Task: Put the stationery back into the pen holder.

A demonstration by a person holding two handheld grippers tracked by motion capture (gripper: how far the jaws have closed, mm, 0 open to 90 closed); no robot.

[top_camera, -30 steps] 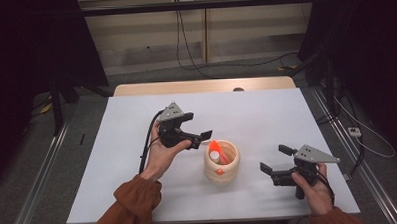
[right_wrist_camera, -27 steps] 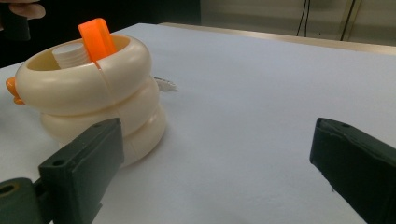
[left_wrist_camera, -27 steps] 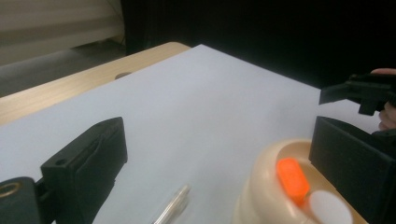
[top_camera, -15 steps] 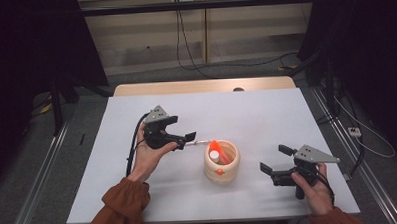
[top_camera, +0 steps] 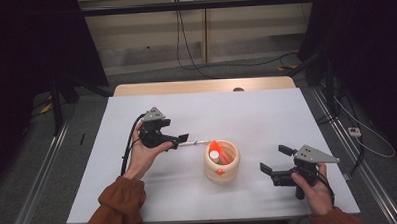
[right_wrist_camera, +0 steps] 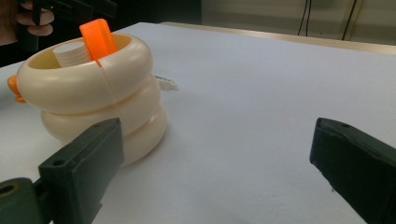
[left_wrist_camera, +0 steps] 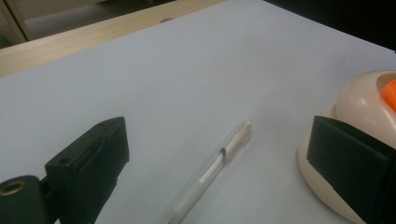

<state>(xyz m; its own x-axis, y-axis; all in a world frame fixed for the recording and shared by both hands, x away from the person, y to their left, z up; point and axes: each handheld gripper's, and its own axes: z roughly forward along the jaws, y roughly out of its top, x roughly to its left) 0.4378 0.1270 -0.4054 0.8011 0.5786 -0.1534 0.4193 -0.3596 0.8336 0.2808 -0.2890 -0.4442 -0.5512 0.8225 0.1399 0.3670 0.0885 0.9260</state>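
A cream ribbed holder [top_camera: 222, 162] stands near the middle of the white table [top_camera: 246, 115], the one tall obstacle, with an orange piece [top_camera: 215, 146] and a white tube sticking up from it. A clear pen [top_camera: 195, 142] lies flat just left of it. The far half and right side are open.

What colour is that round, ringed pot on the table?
The ribbed pen holder is cream, with an orange piece sticking up inside; the right gripper view shows it best.
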